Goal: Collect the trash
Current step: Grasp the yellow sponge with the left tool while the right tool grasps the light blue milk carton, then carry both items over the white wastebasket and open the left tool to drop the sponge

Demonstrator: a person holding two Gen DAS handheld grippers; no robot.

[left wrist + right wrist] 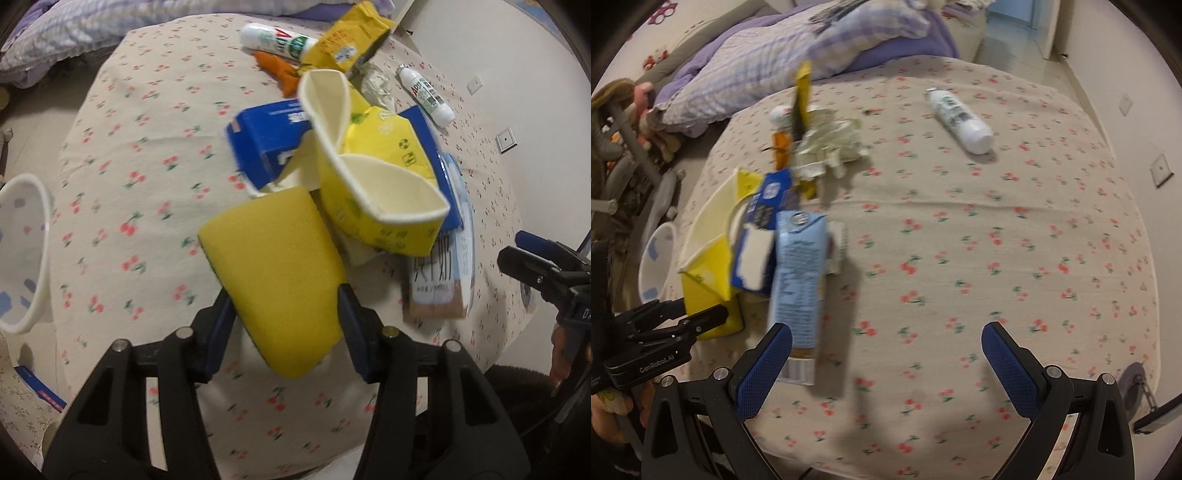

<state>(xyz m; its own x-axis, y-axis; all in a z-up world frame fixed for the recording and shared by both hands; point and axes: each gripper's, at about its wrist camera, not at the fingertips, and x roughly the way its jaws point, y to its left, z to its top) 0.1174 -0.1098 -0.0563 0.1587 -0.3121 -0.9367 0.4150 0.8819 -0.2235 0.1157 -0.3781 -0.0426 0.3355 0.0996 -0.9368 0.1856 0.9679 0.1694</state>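
Both wrist views look steeply down, close over the cherry-print table [129, 155]. The left view holds the trash pile [369, 158] from centre to 1 o'clock; the right view shares it, at 9 to 11 o'clock.

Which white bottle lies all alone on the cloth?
The small white bottle with the barcode, far right of the pile. The other bottle sits beside the yellow packet.

A yellow sponge [273, 273] lies on the cherry-print cloth-covered table [140, 155], before a pile of cartons: a yellow paper box [380, 177] on a blue carton [266, 144]. A white plastic bottle [960, 120] lies apart, near the far right edge.
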